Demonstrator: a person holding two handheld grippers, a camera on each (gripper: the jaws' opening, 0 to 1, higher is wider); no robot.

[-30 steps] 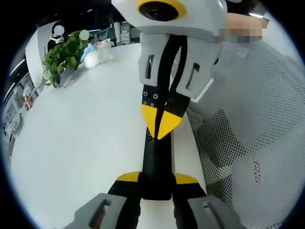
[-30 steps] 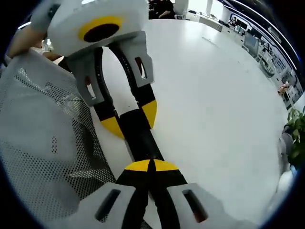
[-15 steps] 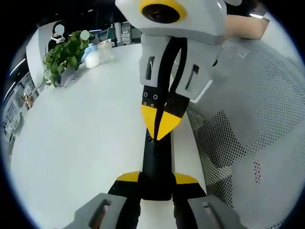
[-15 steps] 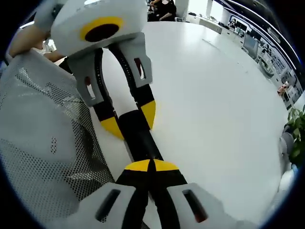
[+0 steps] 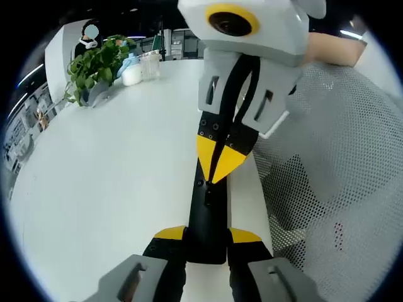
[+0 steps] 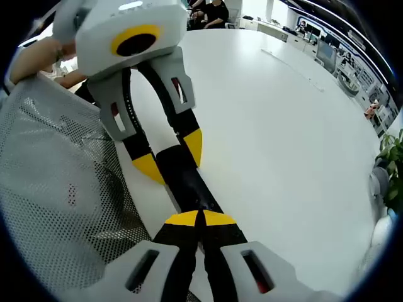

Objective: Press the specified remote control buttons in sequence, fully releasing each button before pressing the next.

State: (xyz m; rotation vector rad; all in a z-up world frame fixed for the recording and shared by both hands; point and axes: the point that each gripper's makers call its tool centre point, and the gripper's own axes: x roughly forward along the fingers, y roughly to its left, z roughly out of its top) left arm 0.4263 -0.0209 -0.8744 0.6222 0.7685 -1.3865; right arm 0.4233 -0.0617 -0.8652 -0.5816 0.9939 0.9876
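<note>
Remote control (image 5: pixel 208 217): black, held over the white surface (image 5: pixel 101 189).
Left gripper (image 5: pixel 208 236): fingers gripped around one end.
Right gripper (image 6: pixel 200 220): fingers closed, tips meeting on the remote.

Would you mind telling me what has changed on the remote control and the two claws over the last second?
Little has changed. The left claw still grips the black remote control by one end, straddling it. The right claw stays closed, its yellow tips down on the remote's top face. The left gripper view has swung slightly, so the potted plant sits elsewhere in the picture; that is camera motion. The white table and mesh chair back are as before.
</note>
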